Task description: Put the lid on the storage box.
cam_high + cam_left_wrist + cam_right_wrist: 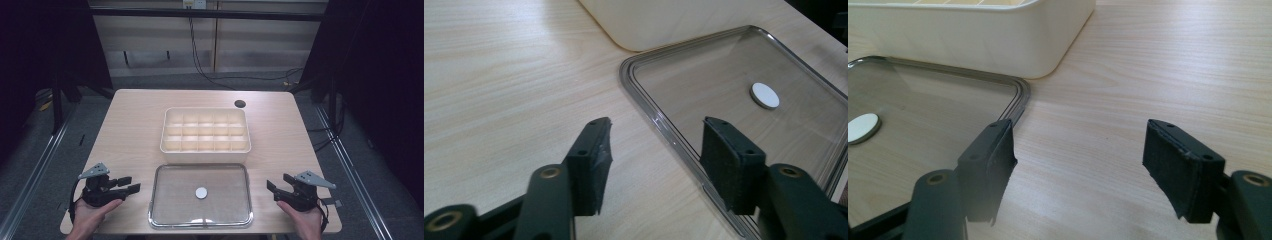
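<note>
I keep both grippers, left gripper [131, 184] and right gripper [272, 188], spread and empty, flanking the clear lid [170, 200], probably ready to lift it onto the box [205, 156].

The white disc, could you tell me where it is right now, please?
In the high view the white disc lies at the middle of the clear lid, just in front of the cream tray, between the two grippers.
</note>
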Available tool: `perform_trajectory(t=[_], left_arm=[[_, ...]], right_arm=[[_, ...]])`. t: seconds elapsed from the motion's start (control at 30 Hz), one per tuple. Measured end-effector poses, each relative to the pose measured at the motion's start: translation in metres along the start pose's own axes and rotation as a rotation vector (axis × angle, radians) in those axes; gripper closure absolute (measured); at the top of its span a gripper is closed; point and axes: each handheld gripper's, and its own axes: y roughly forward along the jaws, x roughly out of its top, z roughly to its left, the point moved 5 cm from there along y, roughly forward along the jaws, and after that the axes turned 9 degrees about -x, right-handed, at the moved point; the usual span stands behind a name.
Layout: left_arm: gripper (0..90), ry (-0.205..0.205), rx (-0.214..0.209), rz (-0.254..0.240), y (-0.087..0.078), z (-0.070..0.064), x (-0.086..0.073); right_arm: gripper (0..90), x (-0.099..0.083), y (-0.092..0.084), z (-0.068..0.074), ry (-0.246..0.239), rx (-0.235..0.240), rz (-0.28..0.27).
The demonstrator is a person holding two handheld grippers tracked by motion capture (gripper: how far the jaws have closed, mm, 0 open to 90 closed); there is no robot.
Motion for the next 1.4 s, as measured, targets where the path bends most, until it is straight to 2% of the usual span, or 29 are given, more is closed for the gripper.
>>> perform_trajectory(t=[0.13, 0.27, 0.37, 0.4, 0.47, 0.5, 0.53, 0.6, 0.63, 0.67, 0.73, 0.83, 0.97, 1.0, 1.13, 1.27, 1.3, 1.33, 1.37, 1.4], left_arm=[[46.3, 0.01, -0.013, 0.008, 0.001, -0.003, -0.001], [44.1, -0.007, -0.047, -0.001, -0.002, -0.005, -0.002], [46.6, -0.024, -0.035, -0.005, -0.006, -0.005, -0.003], [46.8, -0.022, -0.039, -0.013, -0.01, -0.006, -0.002], [46.8, -0.019, -0.032, -0.024, -0.012, -0.006, -0.001], [46.9, -0.012, -0.031, -0.02, -0.012, -0.008, 0.0], [46.9, -0.012, -0.031, -0.02, -0.012, -0.008, 0.0], [47.1, -0.001, -0.031, 0.002, -0.008, -0.009, 0.0], [48.0, -0.001, -0.031, 0.002, -0.008, -0.009, 0.0], [48.5, 0.007, -0.045, 0.025, -0.002, -0.012, 0.0], [48.5, 0.037, -0.054, 0.045, 0.003, -0.017, 0.002], [48.4, 0.06, -0.067, 0.041, 0.008, -0.023, 0.01], [49.7, 0.075, -0.079, 0.064, 0.015, -0.026, 0.017], [50.8, 0.078, -0.084, 0.069, 0.017, -0.027, 0.018], [50.1, 0.081, -0.085, 0.09, 0.026, -0.027, 0.026], [51.3, 0.092, -0.077, 0.085, 0.032, -0.025, 0.037], [51.2, 0.066, -0.08, 0.071, 0.041, -0.021, 0.039], [50.4, 0.065, -0.078, 0.076, 0.045, -0.019, 0.038], [49.8, 0.071, -0.073, 0.1, 0.049, -0.018, 0.035], [47.5, 0.071, -0.073, 0.1, 0.049, -0.018, 0.035]], right_arm=[[32.0, 0.0, -0.001, 0.0, -0.001, 0.01, 0.02], [37.1, 0.0, -0.004, 0.005, 0.009, 0.037, 0.056], [37.8, 0.001, -0.006, 0.009, -0.009, 0.055, 0.075], [39.3, 0.001, -0.006, 0.012, -0.046, 0.05, 0.073], [39.7, 0.001, -0.006, 0.013, -0.047, 0.05, 0.078], [39.4, 0.001, -0.006, 0.014, -0.014, 0.082, 0.091], [39.4, 0.001, -0.006, 0.014, -0.014, 0.082, 0.091], [39.9, 0.006, -0.006, 0.016, -0.01, 0.101, 0.095], [40.8, 0.008, -0.007, 0.016, -0.012, 0.09, 0.095], [41.0, 0.01, -0.006, 0.017, -0.006, 0.085, 0.097], [42.2, 0.012, -0.004, 0.018, 0.018, 0.116, 0.101], [42.1, 0.015, -0.001, 0.023, 0.018, 0.134, 0.106], [41.3, 0.02, 0.001, 0.027, 0.009, 0.147, 0.105], [41.1, 0.026, 0.002, 0.029, 0.011, 0.159, 0.096], [40.9, 0.036, 0.005, 0.031, 0.004, 0.16, 0.098], [41.0, 0.045, 0.008, 0.033, -0.016, 0.163, 0.101], [41.8, 0.047, 0.014, 0.034, -0.021, 0.162, 0.111], [42.2, 0.047, 0.019, 0.034, -0.017, 0.162, 0.122], [42.8, 0.046, 0.025, 0.034, -0.003, 0.164, 0.13], [42.8, 0.046, 0.025, 0.034, -0.003, 0.164, 0.13]])
